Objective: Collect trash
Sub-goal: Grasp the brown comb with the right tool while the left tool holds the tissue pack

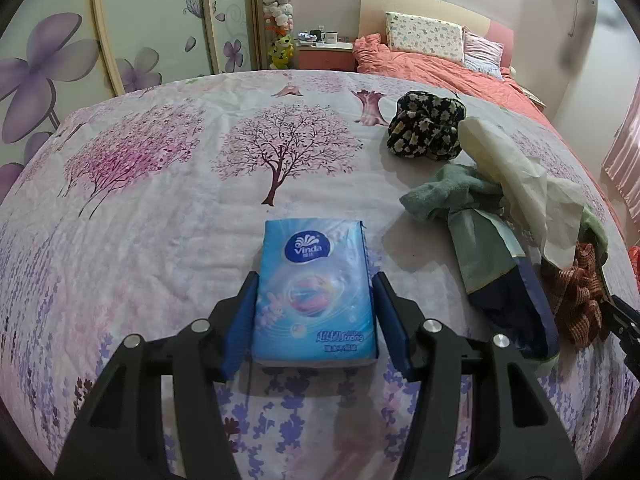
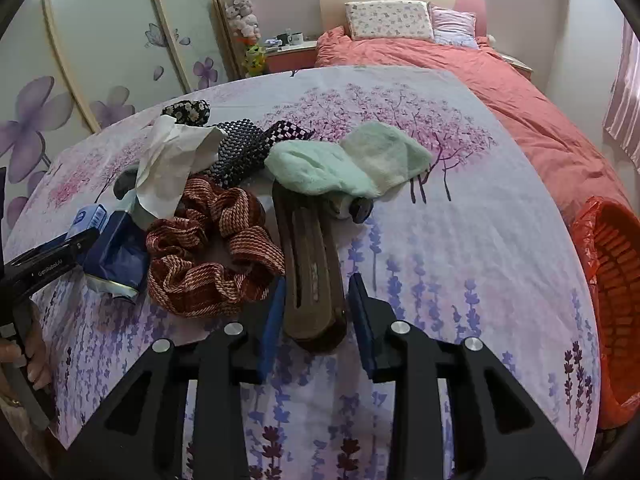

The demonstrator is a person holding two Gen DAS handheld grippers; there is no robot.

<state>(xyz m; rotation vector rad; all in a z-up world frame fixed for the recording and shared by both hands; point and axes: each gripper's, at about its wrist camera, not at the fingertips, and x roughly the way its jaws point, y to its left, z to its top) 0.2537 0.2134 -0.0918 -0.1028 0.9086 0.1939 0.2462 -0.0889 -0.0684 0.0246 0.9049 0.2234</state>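
Our left tongs (image 1: pixel 314 312) clasp the tissue pack (image 1: pixel 314 292); our right tongs (image 2: pixel 316 312) straddle the brown clip (image 2: pixel 310 272), pads not touching.

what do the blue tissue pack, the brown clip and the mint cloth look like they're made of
Tissue pack: glossy printed plastic film, going by its sheen.
Brown clip: hard, smooth, slotted body, probably plastic, possibly wood.
Mint cloth: soft fuzzy fabric, likely microfibre or terry, matte with a nap.

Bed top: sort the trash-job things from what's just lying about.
Job, likely: crumpled white paper; red lined basket; tissue pack at left gripper; brown hair clip at right gripper.
Lying about: red-brown scrunchie; green towel; floral scrunchie.
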